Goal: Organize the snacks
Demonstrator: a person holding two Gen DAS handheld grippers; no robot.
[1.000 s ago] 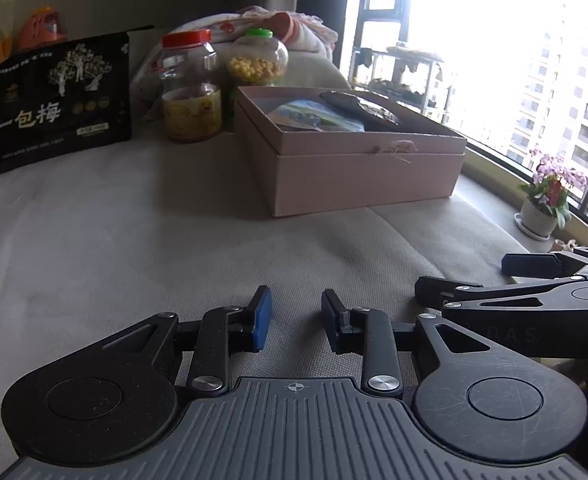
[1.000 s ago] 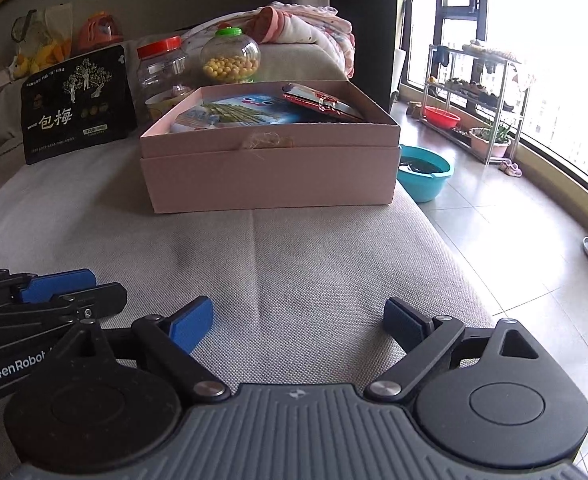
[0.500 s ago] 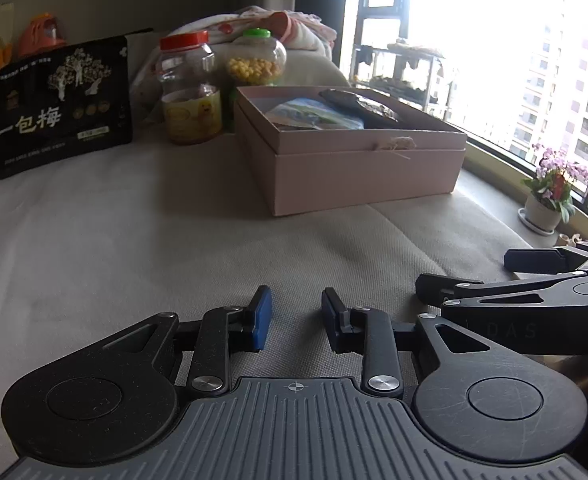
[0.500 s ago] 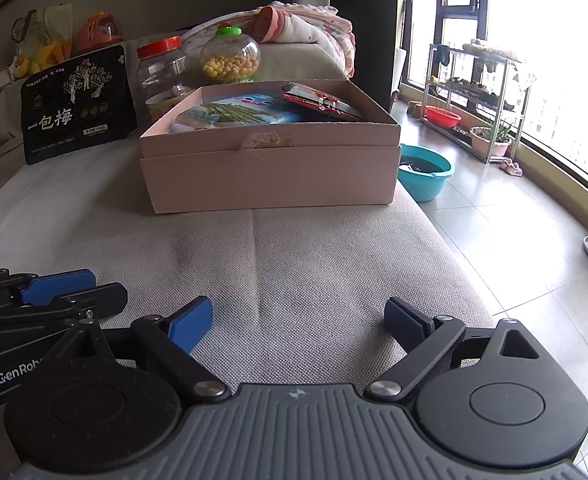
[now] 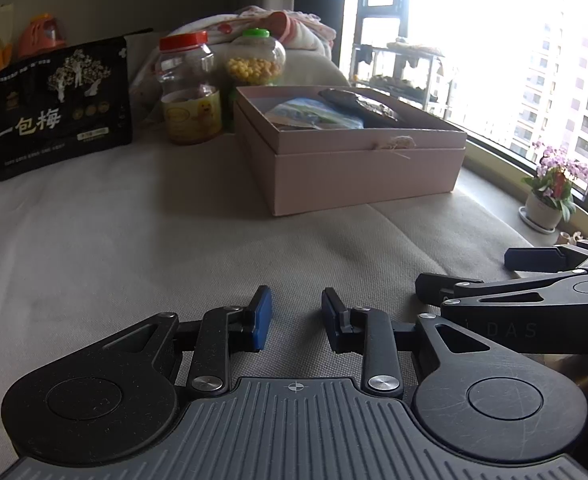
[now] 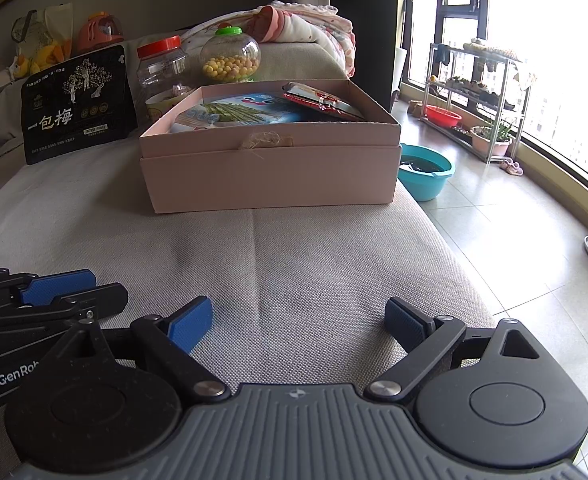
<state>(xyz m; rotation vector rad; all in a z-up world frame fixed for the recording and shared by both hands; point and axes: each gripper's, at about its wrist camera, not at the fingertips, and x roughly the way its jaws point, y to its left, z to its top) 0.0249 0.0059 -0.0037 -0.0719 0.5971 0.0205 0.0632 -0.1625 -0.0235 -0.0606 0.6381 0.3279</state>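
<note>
Pink cardboard box (image 6: 269,172) of snack packets sat well ahead of both empty grippers, the left gripper (image 5: 296,317) nearly closed, the right gripper (image 6: 298,323) spread wide.

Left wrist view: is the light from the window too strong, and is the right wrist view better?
Left wrist view: window blown out white, pink box backlit and dim. Right wrist view: more even light, packets in the box clearly coloured; straight lines bend near edges in both.

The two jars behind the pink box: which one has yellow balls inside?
The round jar with the green lid. The taller jar with the red lid, on its left, is mostly clear with a yellow label.
</note>
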